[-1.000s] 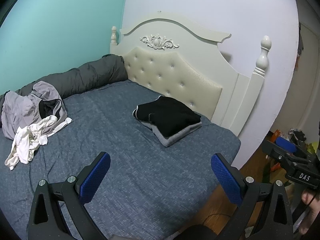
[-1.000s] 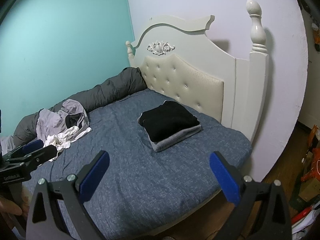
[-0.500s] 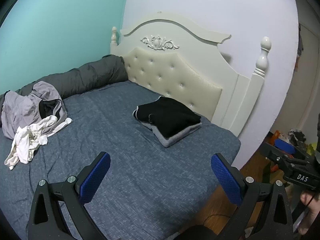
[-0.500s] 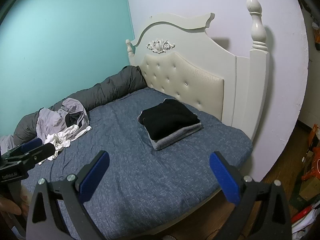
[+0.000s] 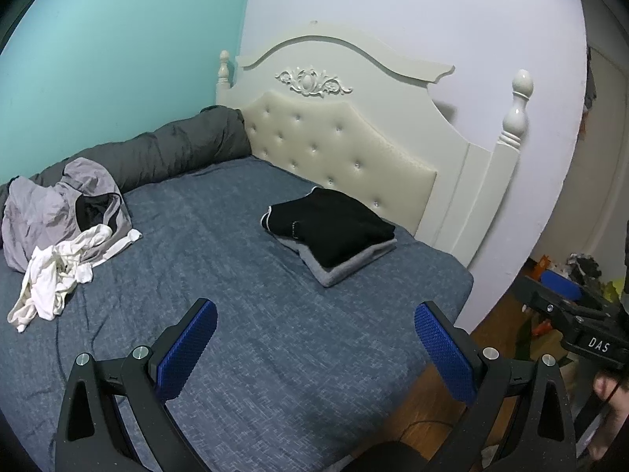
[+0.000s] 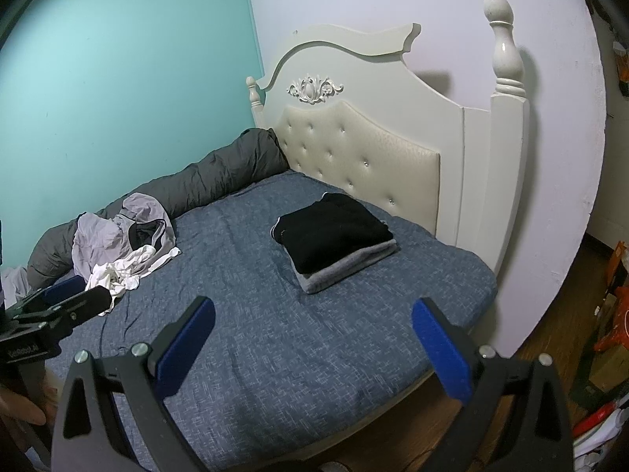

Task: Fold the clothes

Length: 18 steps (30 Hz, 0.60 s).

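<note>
A folded stack, black garment [image 5: 334, 226] [image 6: 334, 234] over a grey one [image 5: 354, 267] [image 6: 346, 269], lies on the blue bed [image 5: 236, 275] [image 6: 255, 295] near the headboard. Unfolded clothes sit at the left: a lilac-grey garment [image 5: 59, 204] [image 6: 118, 232] and a crumpled white one [image 5: 55, 275] [image 6: 122, 271]. My left gripper [image 5: 314, 348] hangs open above the bed's near part, nothing between its blue pads. My right gripper [image 6: 312, 344] is open too, over the bed's near corner, well short of the stack. The left gripper also shows at the left edge of the right wrist view.
A cream tufted headboard [image 5: 346, 145] [image 6: 365, 157] with posts backs the bed. A dark grey rolled duvet [image 5: 157, 153] [image 6: 196, 185] lies along the teal wall. Wooden floor with clutter [image 6: 605, 314] is at the right. A hand [image 5: 609, 393] holds the other gripper's handle.
Both grippers stay open. The views have drifted only slightly; the right gripper has sunk a little in the left wrist view. The clothes have not moved.
</note>
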Tool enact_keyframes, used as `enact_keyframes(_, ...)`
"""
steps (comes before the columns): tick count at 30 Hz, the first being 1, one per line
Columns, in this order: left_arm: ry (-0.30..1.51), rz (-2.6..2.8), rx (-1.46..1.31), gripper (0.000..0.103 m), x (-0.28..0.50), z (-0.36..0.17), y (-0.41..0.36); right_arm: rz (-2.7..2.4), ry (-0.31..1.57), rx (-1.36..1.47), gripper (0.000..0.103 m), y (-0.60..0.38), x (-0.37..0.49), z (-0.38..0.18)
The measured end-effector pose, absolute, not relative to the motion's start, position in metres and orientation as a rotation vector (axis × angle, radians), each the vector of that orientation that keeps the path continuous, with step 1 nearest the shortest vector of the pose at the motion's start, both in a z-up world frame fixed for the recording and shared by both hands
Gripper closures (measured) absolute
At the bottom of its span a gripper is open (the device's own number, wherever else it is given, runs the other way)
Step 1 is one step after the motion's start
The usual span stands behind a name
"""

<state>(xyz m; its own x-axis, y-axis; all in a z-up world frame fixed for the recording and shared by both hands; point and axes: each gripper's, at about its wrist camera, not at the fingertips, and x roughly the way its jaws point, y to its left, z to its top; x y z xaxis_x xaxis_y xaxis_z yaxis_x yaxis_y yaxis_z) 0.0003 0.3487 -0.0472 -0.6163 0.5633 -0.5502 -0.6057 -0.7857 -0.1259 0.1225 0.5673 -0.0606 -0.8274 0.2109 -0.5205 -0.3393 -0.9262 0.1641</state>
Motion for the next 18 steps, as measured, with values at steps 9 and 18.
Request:
enact_keyframes(9, 0.085, 2.364, -0.784, 0.001, -0.0018, -0.0466, 0.3462, 2.727, 0.372, -0.737, 0.002, 0.5689, 0.1226, -0.0620)
enact_keyframes(18, 0.094, 2.352, -0.785, 0.001, -0.0003, -0.0471, 0.3495, 2.724, 0.372, -0.740, 0.002, 0.5681, 0.1238, -0.0629)
